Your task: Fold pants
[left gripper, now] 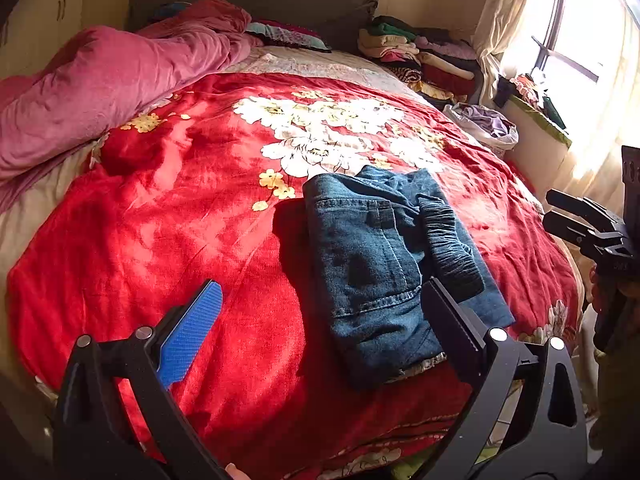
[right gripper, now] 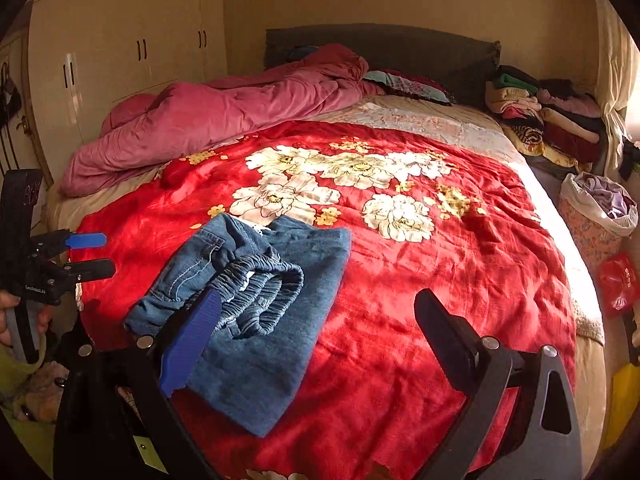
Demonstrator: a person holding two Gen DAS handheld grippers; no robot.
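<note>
Both claws — left gripper (left gripper: 320,324), right gripper (right gripper: 316,340) — spread, empty. We judge the folded blue denim pants (left gripper: 372,256) may slump: elastic waistband (right gripper: 260,284) bulges, loose.

Bedroom: bed with red floral blanket (right gripper: 440,280), pink duvet (right gripper: 208,128), cream wardrobe (right gripper: 120,52), sunlit curtained window (left gripper: 576,40), clothes pile (left gripper: 420,56).

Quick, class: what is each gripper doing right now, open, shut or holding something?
Left gripper: open, holding nothing, above the folded jeans.
Right gripper: open, holding nothing, over the red blanket.
</note>
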